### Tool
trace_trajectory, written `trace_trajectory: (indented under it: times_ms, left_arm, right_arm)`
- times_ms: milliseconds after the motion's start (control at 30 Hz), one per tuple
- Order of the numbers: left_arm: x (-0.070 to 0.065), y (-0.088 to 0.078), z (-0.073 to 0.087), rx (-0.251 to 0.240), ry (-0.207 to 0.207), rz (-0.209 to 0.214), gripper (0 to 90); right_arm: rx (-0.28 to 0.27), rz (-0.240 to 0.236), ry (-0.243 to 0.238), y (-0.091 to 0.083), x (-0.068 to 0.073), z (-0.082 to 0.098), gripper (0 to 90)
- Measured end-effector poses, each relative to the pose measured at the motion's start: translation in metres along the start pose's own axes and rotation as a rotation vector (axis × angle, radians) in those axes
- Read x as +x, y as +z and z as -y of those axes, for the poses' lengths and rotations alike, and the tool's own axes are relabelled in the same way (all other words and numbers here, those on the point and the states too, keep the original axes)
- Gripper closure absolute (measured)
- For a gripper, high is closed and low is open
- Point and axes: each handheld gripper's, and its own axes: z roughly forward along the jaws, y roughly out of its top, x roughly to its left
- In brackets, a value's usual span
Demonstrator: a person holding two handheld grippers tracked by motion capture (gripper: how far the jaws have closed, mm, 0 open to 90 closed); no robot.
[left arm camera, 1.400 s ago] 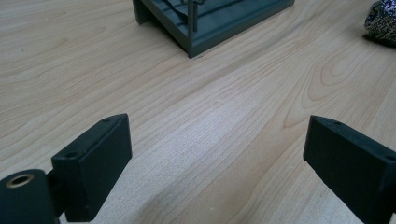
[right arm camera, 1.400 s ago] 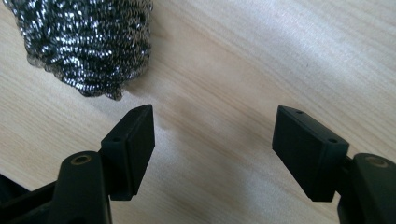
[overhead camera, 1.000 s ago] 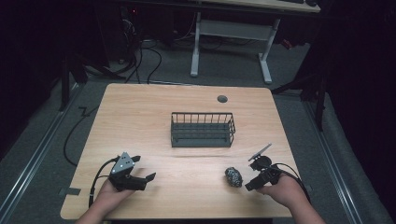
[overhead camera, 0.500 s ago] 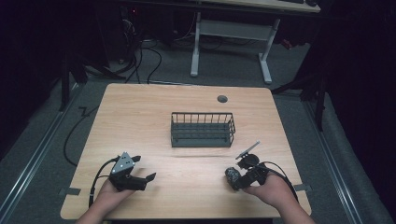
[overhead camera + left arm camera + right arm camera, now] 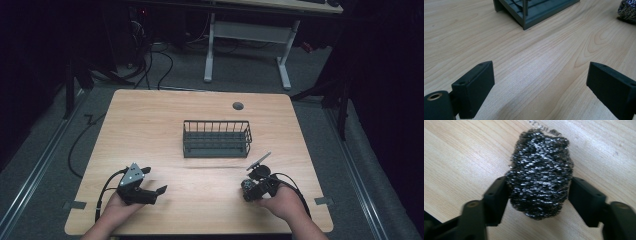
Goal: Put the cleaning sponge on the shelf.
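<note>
Moved: our right gripper [image 5: 246, 190] has slid left onto the steel wool scrubber [image 5: 539, 172] since a second ago; its jaws have just been closing.
Left gripper [image 5: 159, 190]: near left, jaws spread wide over bare table [image 5: 150, 125].
Basket [image 5: 216, 138]: table centre.
Scrubber: near right, pinched between our right jaws.

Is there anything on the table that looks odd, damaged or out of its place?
Nothing stands out. The wire basket stands upright and straight mid-table. The steel scouring pad lies on the wood between the pads of the right claw, which has just been closing on it. The left claw is open over bare table.
</note>
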Motion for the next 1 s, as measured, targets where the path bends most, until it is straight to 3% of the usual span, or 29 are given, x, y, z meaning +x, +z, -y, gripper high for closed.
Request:
trace_trajectory:
  times_ms: [200, 567, 600, 667, 800, 833, 900, 1000]
  left_arm:
    - [0.000, 0.000, 0.000, -0.001, 0.001, -0.001, 8.5]
    - [0.000, 0.000, 0.000, -0.004, 0.001, -0.001, 8.6]
    - [0.000, 0.000, 0.000, -0.004, 0.001, -0.001, 8.6]
    - [0.000, -0.001, 0.000, -0.004, 0.001, -0.001, 8.6]
    - [0.000, -0.001, 0.000, -0.004, 0.001, 0.000, 8.6]
    - [0.000, -0.001, 0.000, -0.004, 0.001, 0.000, 8.6]
    - [0.000, -0.001, 0.000, -0.005, 0.001, 0.000, 8.6]
    - [0.000, -0.001, 0.000, -0.005, 0.001, 0.001, 8.6]
  right_arm:
    - [-0.025, 0.017, -0.020, -0.002, 0.001, 0.002, 42.9]
    - [-0.057, 0.029, -0.022, -0.025, -0.006, -0.003, 43.0]
    - [-0.047, 0.033, 0.014, -0.027, -0.004, -0.003, 43.0]
    - [-0.063, 0.036, -0.020, -0.030, -0.007, -0.005, 43.0]
    - [-0.061, 0.038, -0.013, -0.034, -0.007, -0.006, 43.0]
    - [-0.057, 0.040, 0.007, -0.035, -0.006, -0.006, 42.9]
    - [-0.058, 0.049, -0.025, -0.035, -0.008, -0.007, 43.0]
    - [-0.056, 0.034, -0.015, -0.036, -0.009, -0.008, 43.0]
